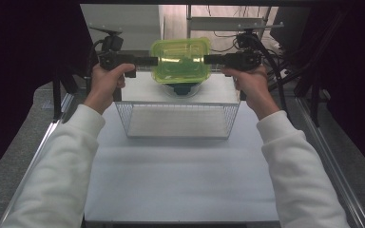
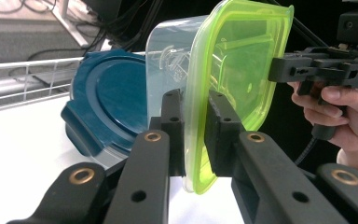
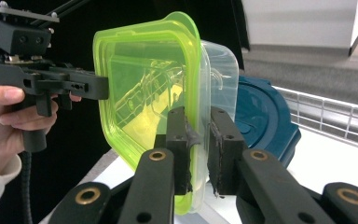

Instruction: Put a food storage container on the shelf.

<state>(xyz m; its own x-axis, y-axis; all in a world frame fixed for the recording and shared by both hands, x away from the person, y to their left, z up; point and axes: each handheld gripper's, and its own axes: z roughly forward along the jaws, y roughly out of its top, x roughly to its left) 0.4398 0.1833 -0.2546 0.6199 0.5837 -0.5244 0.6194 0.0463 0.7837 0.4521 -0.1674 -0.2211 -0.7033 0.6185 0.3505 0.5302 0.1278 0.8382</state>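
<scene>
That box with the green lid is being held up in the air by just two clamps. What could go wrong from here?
Both grippers, left and right, pinch only the thin rim of the green-lidded container at opposite edges, so it might slip or twist free. If it drops, it could hit the blue-lidded container below rather than land in the wire basket. If the hands drift apart or tilt unevenly, the lid might pop off.

White table [image 1: 180, 180]; wire basket [image 1: 178, 119] on it, blue-lidded container [image 2: 107, 102] behind the basket
</scene>
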